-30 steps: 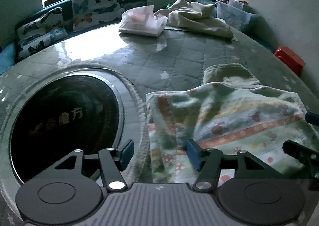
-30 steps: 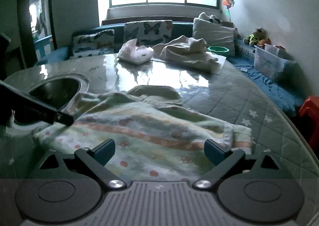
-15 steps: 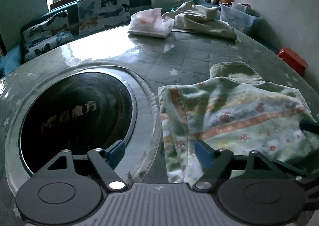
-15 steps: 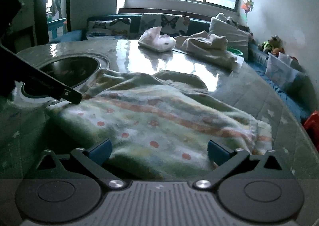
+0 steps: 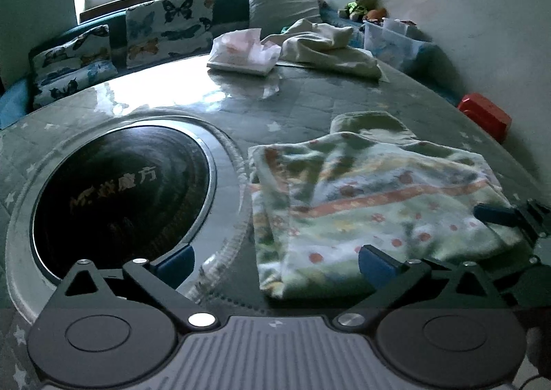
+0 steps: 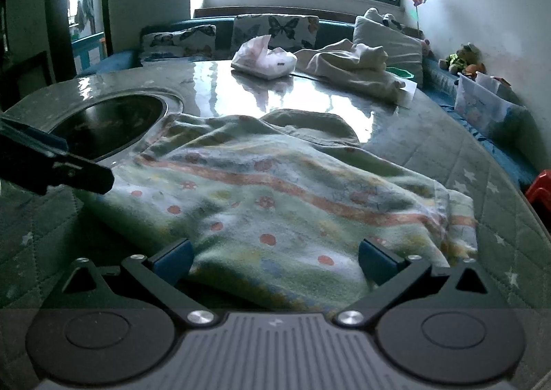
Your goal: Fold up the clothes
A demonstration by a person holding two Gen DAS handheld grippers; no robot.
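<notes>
- The left tongs stand wide apart with nothing between the blue pads; the near left corner of the patterned towel lies just ahead of them, and the right pad sits at the towel's near edge.
- The right tongs are likewise spread wide and grip nothing; the towel's near edge fills the gap between the pads, though whether the pads touch the cloth is hard to tell.
- The towel, pale green with orange stripes and red dots, lies folded and rumpled on the round bench, which is covered by a quilted star-print cloth under a glossy sheet.
- In the right wrist view the left tongs' dark finger reaches in from the left and ends at the towel's left edge; in the left wrist view the right tongs' finger comes in from the right over the towel's right edge.
- Just left of the towel a dark round cooktop with a metal rim is set into the bench.
- A plain green cloth pokes out from under the towel's far side.
- Farther back on the bench sit a crumpled plastic bag and, touching it on the right, a heap of cream cloth.
- Beyond the bench are butterfly-print cushions, a plain pillow, a clear storage bin and a red stool by the wall.
</notes>
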